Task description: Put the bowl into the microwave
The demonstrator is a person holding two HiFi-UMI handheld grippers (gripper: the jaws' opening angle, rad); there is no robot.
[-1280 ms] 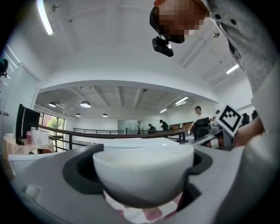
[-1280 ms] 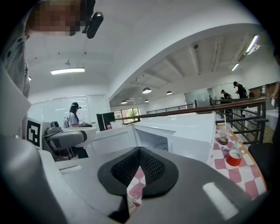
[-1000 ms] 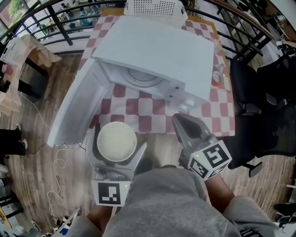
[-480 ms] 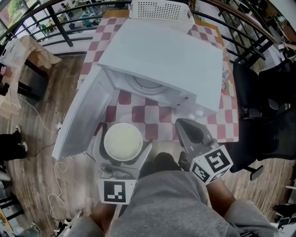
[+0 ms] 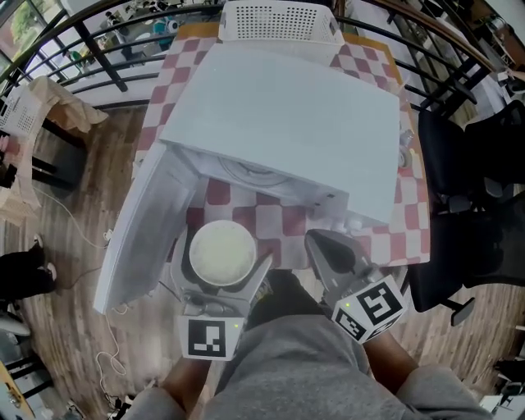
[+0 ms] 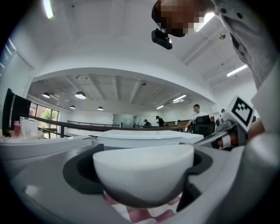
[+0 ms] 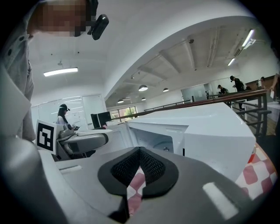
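Note:
A white bowl (image 5: 221,252) sits clamped between the jaws of my left gripper (image 5: 220,251), held over the table's near edge in front of the open microwave (image 5: 283,123). In the left gripper view the bowl (image 6: 143,169) fills the gap between the jaws, with the microwave (image 6: 140,138) just behind it. The microwave door (image 5: 148,225) hangs wide open to the left, showing the cavity and glass turntable (image 5: 250,174). My right gripper (image 5: 330,246) is shut and empty, just right of the bowl. The right gripper view shows the microwave opening (image 7: 153,141) ahead.
The microwave stands on a red-and-white checked table (image 5: 279,209). A white perforated basket (image 5: 279,18) sits behind it. Black railings (image 5: 98,33) curve round the far side, a black office chair (image 5: 472,189) stands on the right, and a white cable (image 5: 90,246) trails on the wooden floor.
My left gripper has carried the bowl slightly right and towards the microwave opening. The right gripper has stayed shut and shifted little.

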